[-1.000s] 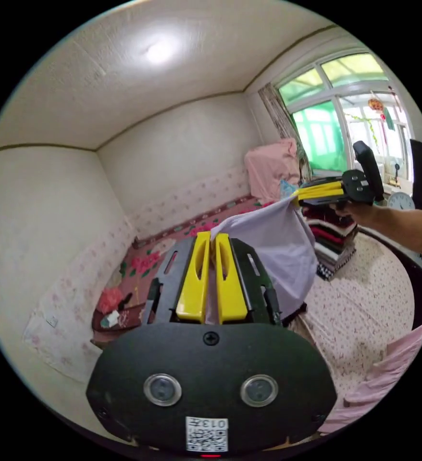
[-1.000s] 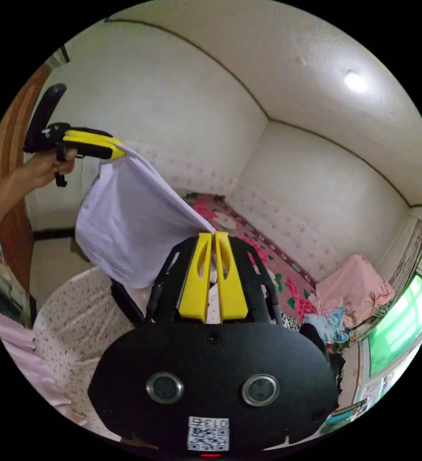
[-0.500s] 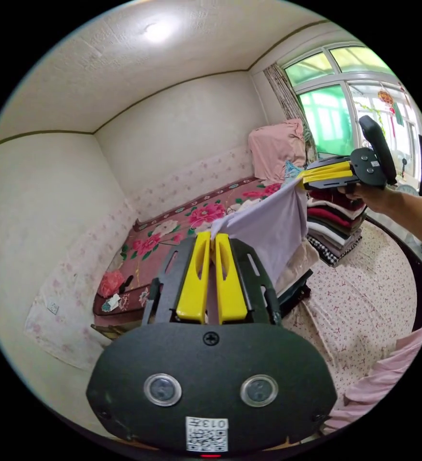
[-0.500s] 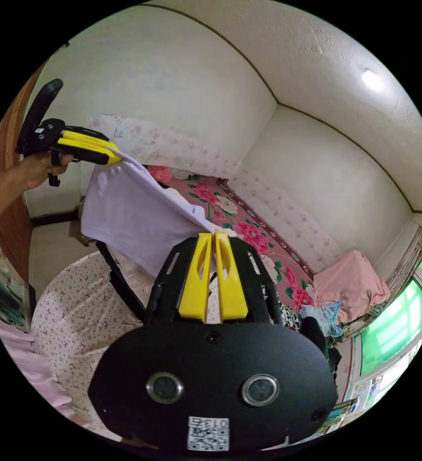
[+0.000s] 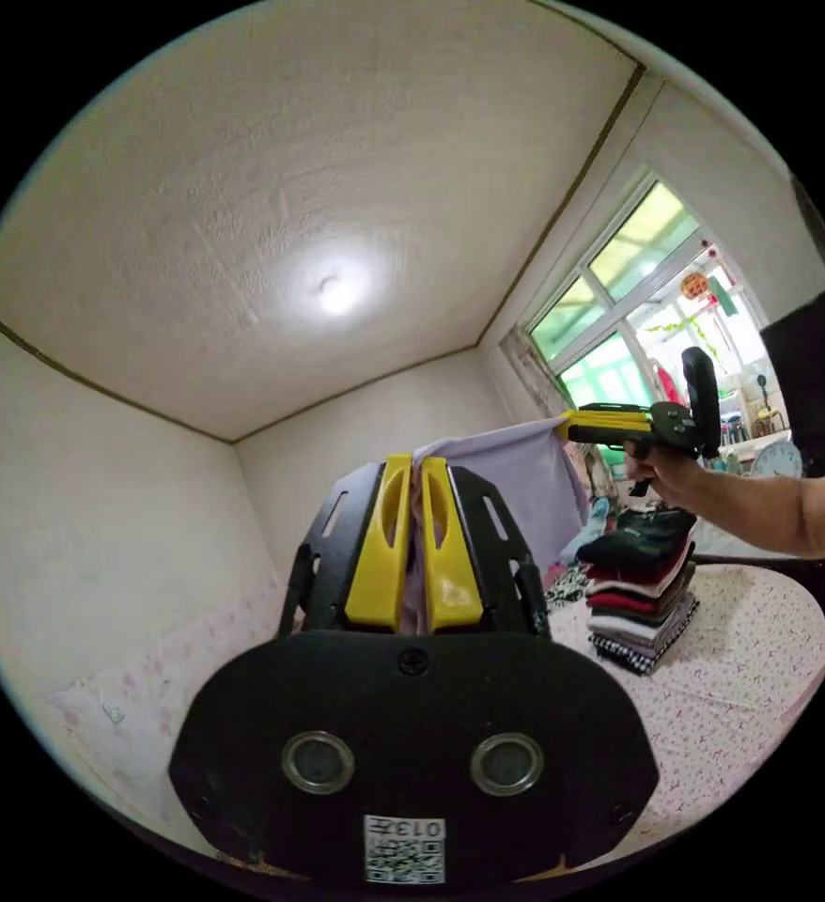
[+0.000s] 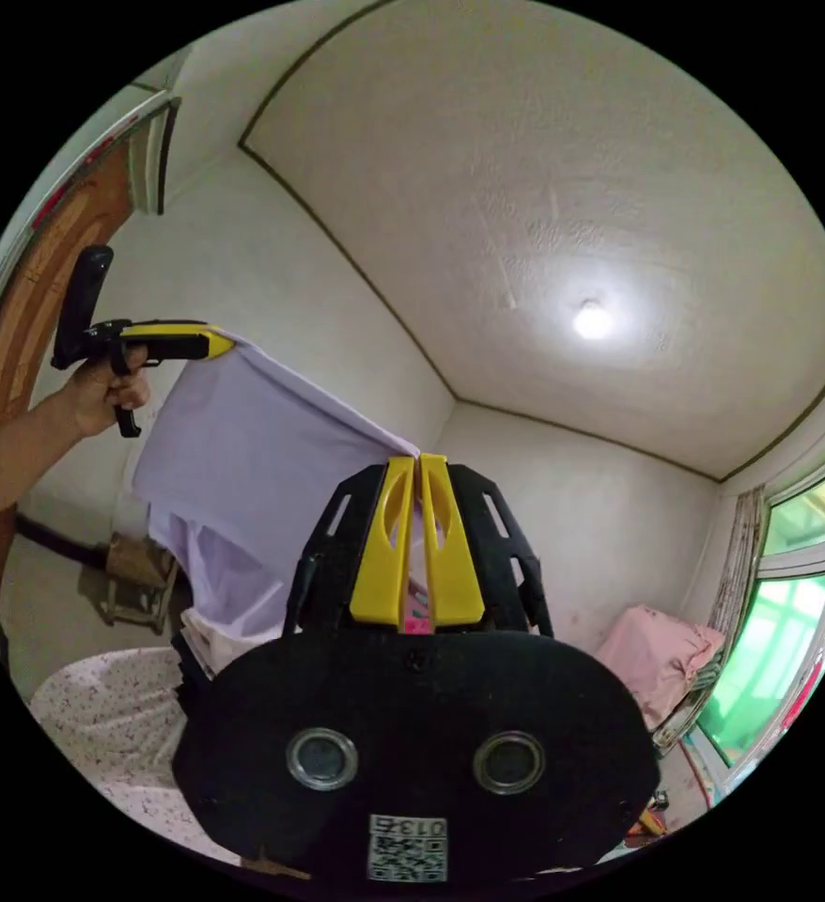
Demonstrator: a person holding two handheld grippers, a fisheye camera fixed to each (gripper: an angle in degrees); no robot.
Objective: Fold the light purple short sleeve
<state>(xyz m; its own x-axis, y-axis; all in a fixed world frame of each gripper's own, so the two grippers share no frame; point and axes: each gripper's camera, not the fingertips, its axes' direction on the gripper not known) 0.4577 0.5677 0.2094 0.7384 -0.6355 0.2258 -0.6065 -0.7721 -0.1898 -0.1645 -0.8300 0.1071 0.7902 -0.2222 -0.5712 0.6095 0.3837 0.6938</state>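
Note:
The light purple short sleeve [image 6: 243, 460] hangs in the air, stretched between both grippers. My left gripper [image 5: 412, 462] is shut on one top corner of it, cloth showing between the yellow jaws. My right gripper [image 6: 417, 460] is shut on the other top corner. In the left gripper view the right gripper [image 5: 568, 427] appears held in a hand, with the shirt [image 5: 525, 479] drooping below it. In the right gripper view the left gripper [image 6: 225, 343] appears at upper left, also gripping the cloth's edge.
A stack of folded clothes [image 5: 643, 592] sits on the round table with a patterned cloth [image 5: 741, 648]. A pink-covered object [image 6: 661, 658] stands by the window [image 6: 770, 648]. A small wooden stool [image 6: 135, 583] stands on the floor near the door [image 6: 27, 310].
Both grippers have lifted and tilted upward, so the views now take in the ceiling. The shirt has risen with them and stays gripped at both corners.

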